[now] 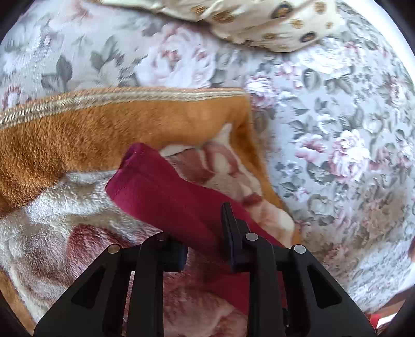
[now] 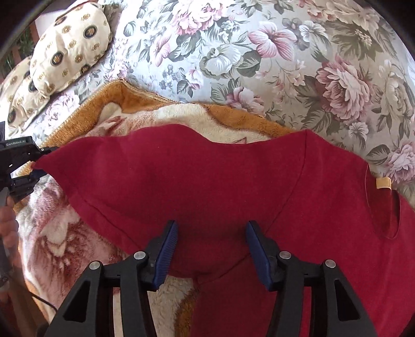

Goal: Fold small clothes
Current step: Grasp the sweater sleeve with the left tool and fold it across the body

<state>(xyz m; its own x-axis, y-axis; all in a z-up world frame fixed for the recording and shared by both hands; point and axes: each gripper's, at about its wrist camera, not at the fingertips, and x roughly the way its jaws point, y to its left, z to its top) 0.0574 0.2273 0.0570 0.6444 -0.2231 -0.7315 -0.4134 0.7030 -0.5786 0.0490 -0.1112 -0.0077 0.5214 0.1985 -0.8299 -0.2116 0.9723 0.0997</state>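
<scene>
A dark red small shirt (image 2: 207, 181) lies spread on a fleece blanket, its neck opening with a tan label (image 2: 383, 183) at the right. My right gripper (image 2: 211, 248) is open, its blue-padded fingers (image 2: 166, 254) hovering over the shirt's near edge by the armpit seam. My left gripper (image 2: 39, 162) shows at the left edge, pinching the tip of the shirt's sleeve. In the left wrist view the red sleeve (image 1: 166, 191) runs between the black fingers of the left gripper (image 1: 205, 246), whose left finger is partly covered by the cloth.
The orange, cream and maroon fleece blanket (image 1: 77, 145) lies on a floral bedspread (image 2: 285, 64). Cream patterned pillows (image 2: 70, 44) lie at the far left; one also shows in the left wrist view (image 1: 272, 23). A hand (image 2: 7, 223) holds the left gripper.
</scene>
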